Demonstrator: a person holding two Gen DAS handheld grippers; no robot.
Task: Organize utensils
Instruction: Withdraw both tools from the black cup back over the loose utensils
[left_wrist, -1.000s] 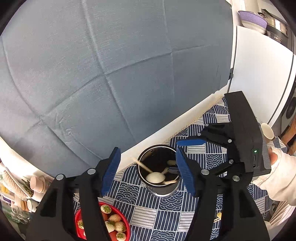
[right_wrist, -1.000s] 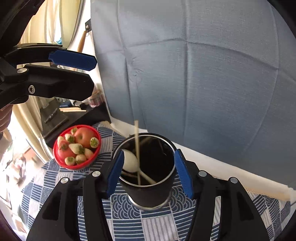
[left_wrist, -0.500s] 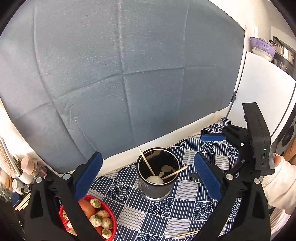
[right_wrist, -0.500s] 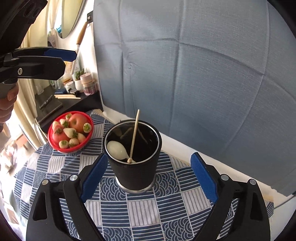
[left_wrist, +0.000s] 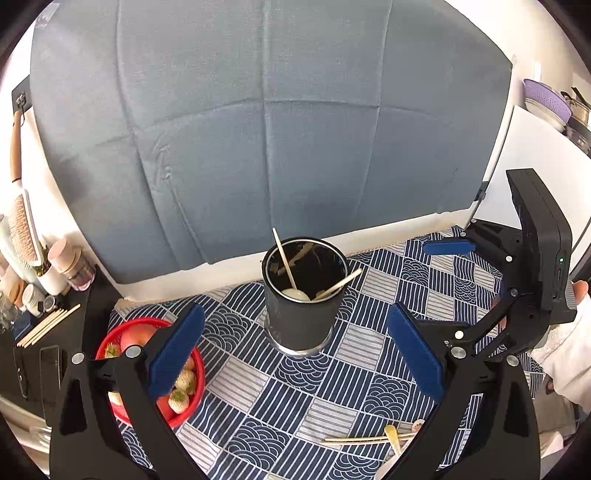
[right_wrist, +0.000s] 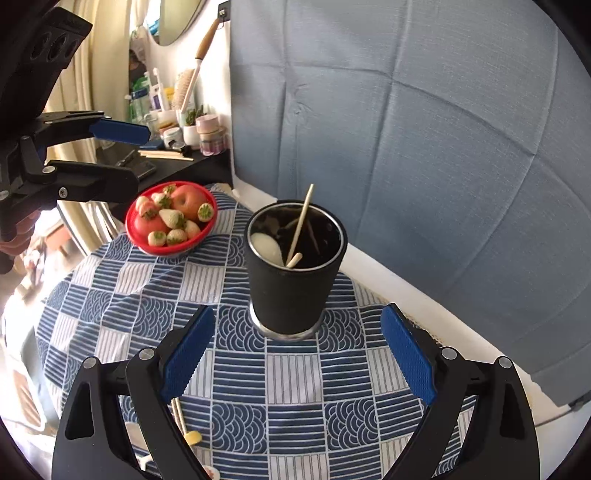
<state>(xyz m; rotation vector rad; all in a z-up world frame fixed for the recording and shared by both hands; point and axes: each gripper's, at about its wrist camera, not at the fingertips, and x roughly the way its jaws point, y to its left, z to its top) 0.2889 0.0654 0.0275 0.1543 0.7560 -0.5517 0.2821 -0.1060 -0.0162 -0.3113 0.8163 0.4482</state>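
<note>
Both grippers, left gripper (left_wrist: 295, 356) and right gripper (right_wrist: 297, 356), jaws just opened, empty. Cup (right_wrist: 293, 266) on desk holds spoon, chopsticks. Next: fetch loose chopsticks (left_wrist: 364, 438) near desk edge.

Red fruit bowl (right_wrist: 170, 221) on the checked tablecloth (right_wrist: 295, 373), left. Grey backdrop (right_wrist: 424, 110) behind. Jars (right_wrist: 208, 134) on the dark shelf (right_wrist: 199, 166), far left.
</note>
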